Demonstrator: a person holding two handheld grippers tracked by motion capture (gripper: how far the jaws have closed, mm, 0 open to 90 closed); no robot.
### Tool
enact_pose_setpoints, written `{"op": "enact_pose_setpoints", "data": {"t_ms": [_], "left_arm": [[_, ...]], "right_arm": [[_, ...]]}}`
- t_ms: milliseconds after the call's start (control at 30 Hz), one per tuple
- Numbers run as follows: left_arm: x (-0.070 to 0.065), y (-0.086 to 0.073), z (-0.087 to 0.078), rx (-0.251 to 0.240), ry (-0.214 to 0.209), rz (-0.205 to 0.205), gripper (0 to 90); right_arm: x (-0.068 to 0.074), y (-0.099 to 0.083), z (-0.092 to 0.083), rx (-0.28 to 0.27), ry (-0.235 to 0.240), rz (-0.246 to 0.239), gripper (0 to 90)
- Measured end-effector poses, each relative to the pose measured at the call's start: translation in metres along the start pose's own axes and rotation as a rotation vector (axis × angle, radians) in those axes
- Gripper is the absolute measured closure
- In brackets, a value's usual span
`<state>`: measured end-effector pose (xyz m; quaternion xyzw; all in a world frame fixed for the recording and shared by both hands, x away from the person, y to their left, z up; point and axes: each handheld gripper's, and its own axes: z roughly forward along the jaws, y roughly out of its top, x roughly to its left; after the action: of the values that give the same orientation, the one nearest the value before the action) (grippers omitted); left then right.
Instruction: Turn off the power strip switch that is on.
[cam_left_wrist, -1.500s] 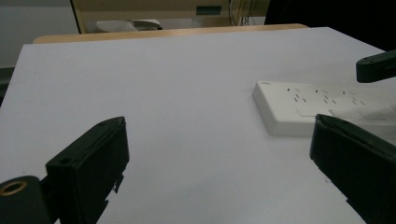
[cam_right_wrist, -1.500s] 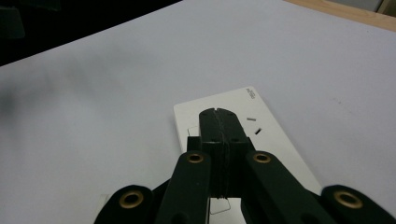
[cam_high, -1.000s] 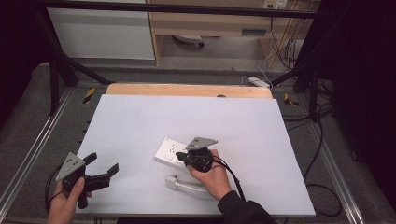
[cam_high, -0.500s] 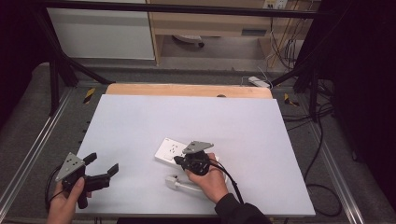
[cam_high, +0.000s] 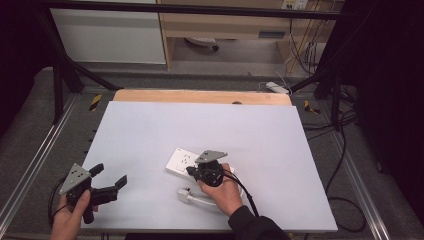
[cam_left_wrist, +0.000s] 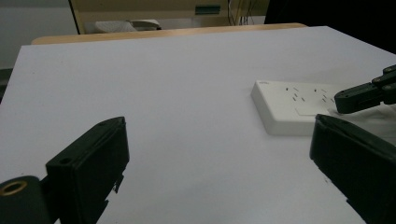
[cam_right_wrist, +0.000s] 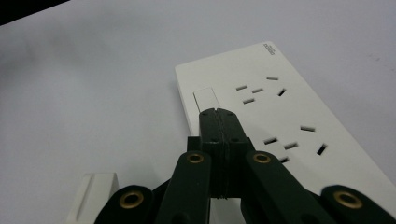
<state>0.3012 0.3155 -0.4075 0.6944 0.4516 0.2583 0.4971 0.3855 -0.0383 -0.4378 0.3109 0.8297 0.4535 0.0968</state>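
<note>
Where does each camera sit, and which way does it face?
High view: above the person's side, looking forward and down at the table; both forearms, left tongs, right tongs.
Left gripper view: on the left tongs, open jaws, facing the power strip.
Right gripper view: on the right tongs, shut, at the strip's switch.
All share the strip.

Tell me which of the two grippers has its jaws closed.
The right gripper, jaws pressed together over the white power strip; the left gripper has jaws spread apart.

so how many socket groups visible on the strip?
2 on the strip: one slot group near its switch, another further along beside the shut right claw. More may be hidden beyond the frame.
</note>
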Motion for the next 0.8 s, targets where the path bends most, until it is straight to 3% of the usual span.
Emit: {"op": "enact_pose_setpoints", "data": {"t_ms": [800], "left_arm": [[-0.0001,0.0001,-0.0001,0.000,0.001,0.000,4.6]], "right_arm": [[-0.0021,0.0000,0.0036,0.007,-0.024,-0.011,90.0]]}}
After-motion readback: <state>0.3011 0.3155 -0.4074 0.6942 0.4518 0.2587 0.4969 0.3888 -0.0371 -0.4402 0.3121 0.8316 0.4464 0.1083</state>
